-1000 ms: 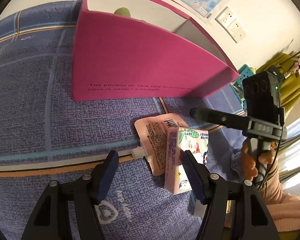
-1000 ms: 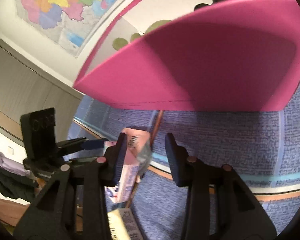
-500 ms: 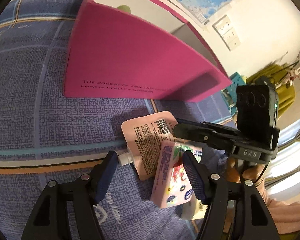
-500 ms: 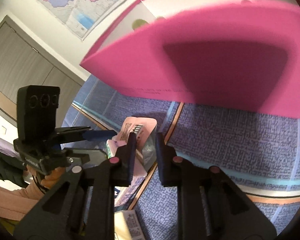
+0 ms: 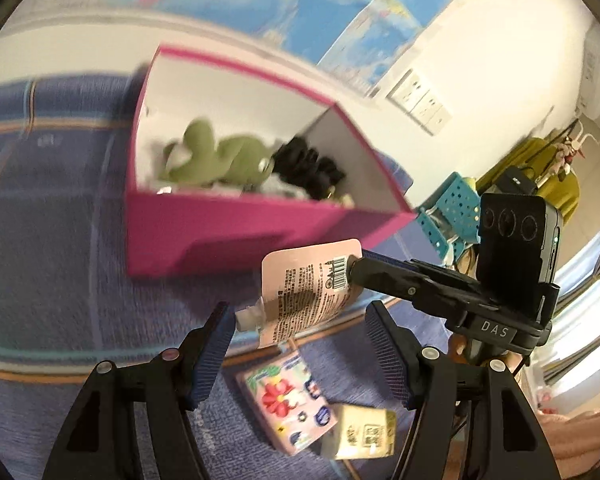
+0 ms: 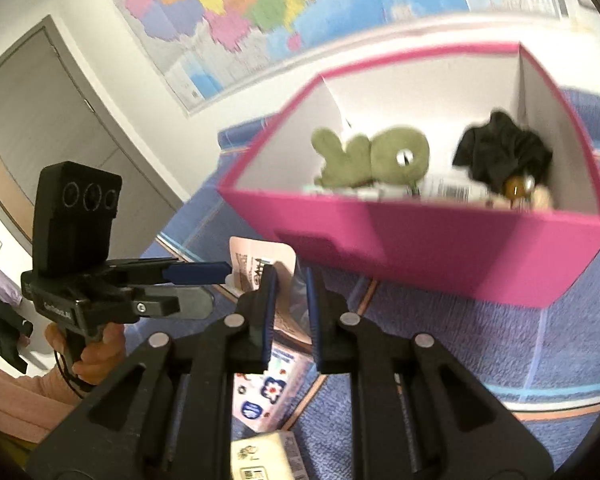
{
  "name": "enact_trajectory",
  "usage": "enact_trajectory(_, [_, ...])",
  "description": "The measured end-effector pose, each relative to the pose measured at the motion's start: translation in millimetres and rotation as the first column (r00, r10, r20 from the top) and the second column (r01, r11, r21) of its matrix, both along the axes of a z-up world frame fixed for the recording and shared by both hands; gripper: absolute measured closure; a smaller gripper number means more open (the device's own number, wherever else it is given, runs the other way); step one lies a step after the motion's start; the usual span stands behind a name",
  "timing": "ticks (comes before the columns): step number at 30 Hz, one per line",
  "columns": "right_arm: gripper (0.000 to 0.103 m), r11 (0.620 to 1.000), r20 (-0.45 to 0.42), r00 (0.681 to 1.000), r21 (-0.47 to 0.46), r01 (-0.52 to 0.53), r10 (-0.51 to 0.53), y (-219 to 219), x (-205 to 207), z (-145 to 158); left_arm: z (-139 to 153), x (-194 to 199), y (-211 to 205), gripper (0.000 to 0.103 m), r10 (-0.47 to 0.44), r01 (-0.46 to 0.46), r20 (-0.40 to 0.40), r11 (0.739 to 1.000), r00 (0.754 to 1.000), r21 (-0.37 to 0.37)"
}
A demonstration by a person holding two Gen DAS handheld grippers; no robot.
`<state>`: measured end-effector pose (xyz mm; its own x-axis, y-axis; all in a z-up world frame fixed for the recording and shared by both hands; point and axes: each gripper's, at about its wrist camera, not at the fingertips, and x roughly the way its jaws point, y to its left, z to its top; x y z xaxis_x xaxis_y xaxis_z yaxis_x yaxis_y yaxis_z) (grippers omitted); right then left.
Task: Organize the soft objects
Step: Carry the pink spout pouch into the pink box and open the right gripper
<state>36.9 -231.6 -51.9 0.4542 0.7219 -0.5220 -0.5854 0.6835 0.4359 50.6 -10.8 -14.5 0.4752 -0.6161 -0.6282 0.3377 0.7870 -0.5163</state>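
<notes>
Currently the right claw (image 6: pixel 289 312) is closing on the pink spout pouch (image 5: pixel 306 282), lifted near the pink box's (image 6: pixel 420 240) front wall; the left claw (image 5: pixel 300 354) hangs open, empty. We judge the pouch light, floppy and slick, so we pinch its flat top seam, not the belly.

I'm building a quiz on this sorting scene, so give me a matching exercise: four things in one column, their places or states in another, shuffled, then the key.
Things:
1. pink spout pouch
2. green plush toy
3. flowered pink pack
4. left gripper

Places or states:
A. lying on the blue cloth, outside the box
B. clamped in the right gripper, lifted off the cloth
C. jaws open, holding nothing
D. inside the magenta box, beside a black fabric item

Pairs: 1-B, 2-D, 3-A, 4-C
</notes>
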Motion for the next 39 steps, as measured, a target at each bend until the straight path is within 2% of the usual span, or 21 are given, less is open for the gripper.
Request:
enact_trajectory(6, [0.086, 0.999, 0.075, 0.997, 0.033, 0.018, -0.02, -6, 2, 33, 38, 3, -16, 0.035, -0.005, 0.002, 0.09, 0.999, 0.996, 0.04])
enact_trajectory(11, [0.086, 0.998, 0.107, 0.993, 0.049, 0.037, -0.042, -8, 13, 49, 54, 12, -25, 0.035, 0.0, -0.013, 0.136, 0.996, 0.991, 0.092])
enact_trajectory(14, [0.086, 0.998, 0.112, 0.993, 0.049, 0.043, -0.048, -9, 18, 53, 59, 17, -29, 0.035, 0.006, -0.02, 0.145, 0.995, 0.989, 0.098])
enact_trajectory(21, [0.086, 0.997, 0.107, 0.992, 0.052, 0.058, -0.063, -10, 37, 58, 60, 33, -31, 0.035, 0.018, -0.033, 0.148, 0.994, 0.989, 0.104])
enact_trajectory(39, [0.086, 0.997, 0.042, 0.996, 0.023, 0.072, -0.072, -10, 76, 39, 38, 73, -30, 0.035, 0.055, -0.061, 0.056, 0.992, 0.997, 0.108])
